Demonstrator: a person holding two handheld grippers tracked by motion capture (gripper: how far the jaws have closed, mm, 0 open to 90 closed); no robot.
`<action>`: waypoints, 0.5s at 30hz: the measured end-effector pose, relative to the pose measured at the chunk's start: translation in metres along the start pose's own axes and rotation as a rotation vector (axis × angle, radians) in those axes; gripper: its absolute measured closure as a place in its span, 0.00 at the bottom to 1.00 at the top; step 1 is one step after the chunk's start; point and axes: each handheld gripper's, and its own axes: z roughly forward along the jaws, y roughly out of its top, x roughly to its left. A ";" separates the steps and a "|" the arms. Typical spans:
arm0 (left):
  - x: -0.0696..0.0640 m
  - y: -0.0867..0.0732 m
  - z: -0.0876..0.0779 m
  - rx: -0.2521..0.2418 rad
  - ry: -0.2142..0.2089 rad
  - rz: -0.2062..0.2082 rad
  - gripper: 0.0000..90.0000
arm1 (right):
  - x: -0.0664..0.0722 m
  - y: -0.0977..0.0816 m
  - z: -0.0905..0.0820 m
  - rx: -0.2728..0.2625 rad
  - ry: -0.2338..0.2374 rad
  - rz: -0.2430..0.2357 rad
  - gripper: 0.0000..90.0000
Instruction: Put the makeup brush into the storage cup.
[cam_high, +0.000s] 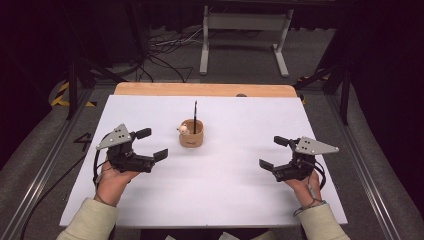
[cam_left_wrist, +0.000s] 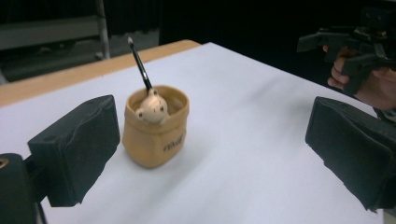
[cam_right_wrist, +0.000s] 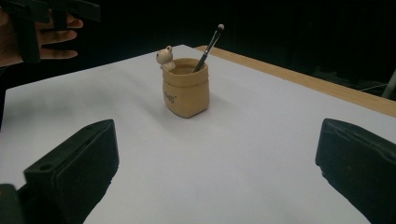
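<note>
The cup (cam_high: 191, 134) is showing small writing, too blurred to read, and is holding a brush (cam_high: 195, 110), standing near the table's (cam_high: 225, 190) far edge. The left gripper (cam_high: 151, 144) and right gripper (cam_high: 273, 152) are hanging wide open, empty, well apart from it.

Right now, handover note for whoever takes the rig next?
Left gripper: open, holding nothing, left of the cup.
Right gripper: open, holding nothing, farther off on the cup's right.
Cup stands upright mid-table, with a small bear figure at its rim and a brush leaning inside, handle down.
Done: nothing visibly handled so far.
Left: probably a first grasp, on the brush or the cup.
</note>
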 end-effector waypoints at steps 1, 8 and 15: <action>0.001 -0.003 -0.001 0.000 -0.002 -0.004 0.04 | 0.000 -0.001 0.000 -0.001 0.001 0.001 0.00; 0.007 -0.023 -0.003 0.004 0.001 -0.026 0.03 | 0.002 -0.012 -0.005 -0.006 0.001 -0.033 0.00; 0.008 -0.040 0.003 0.030 -0.007 -0.007 0.03 | 0.005 -0.023 -0.008 0.007 0.001 -0.054 0.00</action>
